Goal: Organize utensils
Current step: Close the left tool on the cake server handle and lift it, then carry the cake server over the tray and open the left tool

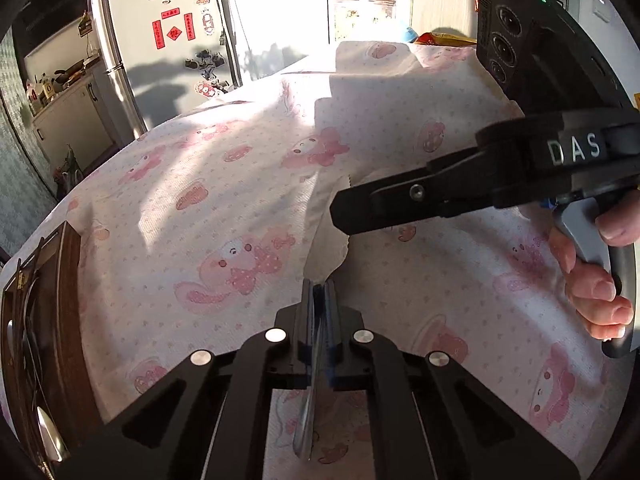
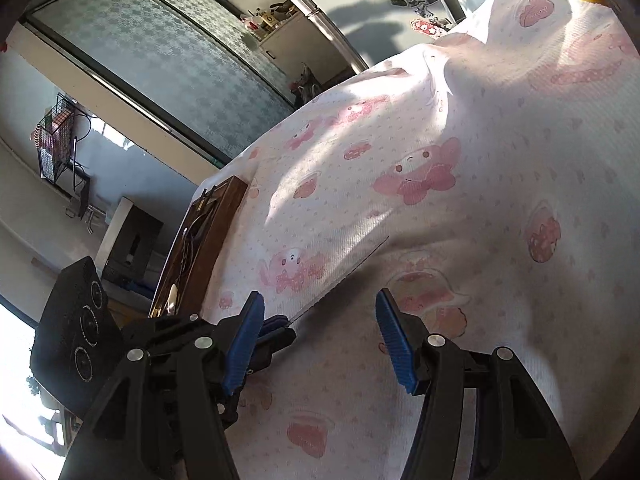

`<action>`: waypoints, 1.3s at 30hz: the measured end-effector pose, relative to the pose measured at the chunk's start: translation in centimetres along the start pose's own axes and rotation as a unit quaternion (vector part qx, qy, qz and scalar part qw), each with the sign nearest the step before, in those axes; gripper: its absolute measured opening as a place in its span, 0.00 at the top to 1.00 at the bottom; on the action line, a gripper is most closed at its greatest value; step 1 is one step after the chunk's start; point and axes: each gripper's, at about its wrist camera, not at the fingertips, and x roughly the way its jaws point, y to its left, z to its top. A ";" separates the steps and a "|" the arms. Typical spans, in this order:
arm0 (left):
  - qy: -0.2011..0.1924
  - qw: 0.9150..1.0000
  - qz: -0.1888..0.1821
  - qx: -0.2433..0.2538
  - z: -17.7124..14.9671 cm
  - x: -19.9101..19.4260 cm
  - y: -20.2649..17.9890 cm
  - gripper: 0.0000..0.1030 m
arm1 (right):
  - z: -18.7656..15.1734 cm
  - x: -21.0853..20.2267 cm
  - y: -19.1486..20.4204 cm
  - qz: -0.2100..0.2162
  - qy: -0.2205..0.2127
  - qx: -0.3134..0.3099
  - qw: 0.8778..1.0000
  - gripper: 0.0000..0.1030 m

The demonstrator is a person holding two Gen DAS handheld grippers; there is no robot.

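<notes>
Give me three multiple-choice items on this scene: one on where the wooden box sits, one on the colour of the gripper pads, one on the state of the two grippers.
1. Where is the wooden box?
A. at the left edge of the cloth-covered table
B. on top of the fridge
C. in the right gripper

2. What colour are the right gripper's pads?
A. red
B. blue
C. white

3. How do the grippers stand?
A. both open
B. left gripper shut on a metal utensil, right gripper open
C. both shut on the cloth

Answers: 1 A, the box lies at the table's left edge in both views. 2 B, the ribbed pads are blue. 3 B, the left wrist view shows a shiny handle pinched between closed fingers; the right fingers are spread and empty.
</notes>
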 end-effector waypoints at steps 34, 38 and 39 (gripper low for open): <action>-0.039 0.999 0.016 0.024 -3.3 -6.7 -0.4 0.91 | 0.5 -2.9 7.6 0.039 -0.083 -0.080 0.993 0.94; -0.057 0.997 0.046 0.008 -4.4 -9.9 2.3 0.91 | 1.1 -1.3 11.7 0.044 -0.075 -0.115 0.989 0.93; -0.060 0.997 0.053 0.001 -4.6 -10.6 3.1 0.91 | 1.3 -0.6 12.9 0.044 -0.074 -0.125 0.988 0.93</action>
